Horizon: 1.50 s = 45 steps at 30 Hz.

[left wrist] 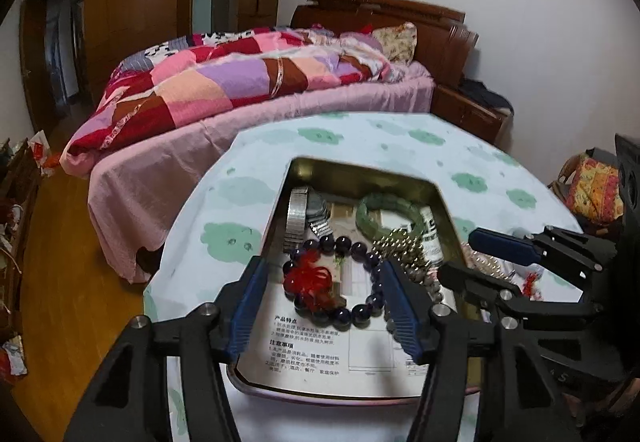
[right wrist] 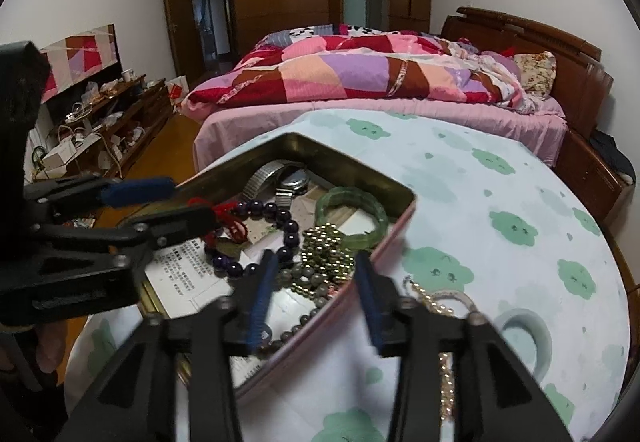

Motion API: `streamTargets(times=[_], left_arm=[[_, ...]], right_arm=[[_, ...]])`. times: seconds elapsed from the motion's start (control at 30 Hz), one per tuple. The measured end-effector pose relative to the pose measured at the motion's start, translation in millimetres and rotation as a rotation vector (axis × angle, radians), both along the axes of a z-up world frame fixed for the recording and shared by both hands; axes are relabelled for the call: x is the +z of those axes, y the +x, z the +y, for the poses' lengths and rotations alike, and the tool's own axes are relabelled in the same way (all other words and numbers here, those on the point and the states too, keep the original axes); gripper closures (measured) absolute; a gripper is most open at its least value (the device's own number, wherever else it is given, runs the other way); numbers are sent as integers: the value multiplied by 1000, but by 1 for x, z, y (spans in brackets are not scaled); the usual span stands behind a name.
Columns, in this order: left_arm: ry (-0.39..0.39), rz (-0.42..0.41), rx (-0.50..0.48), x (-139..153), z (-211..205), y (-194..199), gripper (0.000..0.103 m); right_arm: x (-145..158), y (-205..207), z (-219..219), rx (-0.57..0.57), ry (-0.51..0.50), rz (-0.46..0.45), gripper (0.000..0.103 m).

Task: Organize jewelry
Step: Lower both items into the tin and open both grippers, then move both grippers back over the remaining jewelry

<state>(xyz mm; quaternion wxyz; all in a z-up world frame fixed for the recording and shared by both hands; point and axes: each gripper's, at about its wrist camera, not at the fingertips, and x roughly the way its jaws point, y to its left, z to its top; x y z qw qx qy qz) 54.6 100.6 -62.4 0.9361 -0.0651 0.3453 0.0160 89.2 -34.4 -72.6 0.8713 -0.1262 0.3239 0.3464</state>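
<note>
Blue-padded fingers (left wrist: 248, 306) apart over bracelet (left wrist: 332, 282)

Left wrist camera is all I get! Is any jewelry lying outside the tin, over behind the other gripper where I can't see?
Observer: Yes. A pale bangle lies flat on the tablecloth, outside the tin.
Operator: Anything else?
Observer: A gold chain trails from beside the tin toward the table's near edge.
Operator: Where's the right gripper?
Observer: The right gripper straddles the tin's wall, one finger over the inside and one outside, jaws open and empty.
</note>
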Motion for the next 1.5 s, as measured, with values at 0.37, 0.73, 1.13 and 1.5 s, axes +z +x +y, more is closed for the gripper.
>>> streamTargets(times=[0.37,0.73,1.13,1.5], left_arm=[[4,-5,-11,7,-26,-9,44],[23,-6,-94,12,-78,-22,44],[103,41,-209,3,-130,-15,43],[98,95,-290,-8,-157,-2,46]], right_arm=[[7,-9,-107,-211,15,-7,48],[-16,-22,-155,-284,-3,58,48],[-46,-28,-136,-215,-90,84,67],[-40,-25,-157,-269,-86,51,91]])
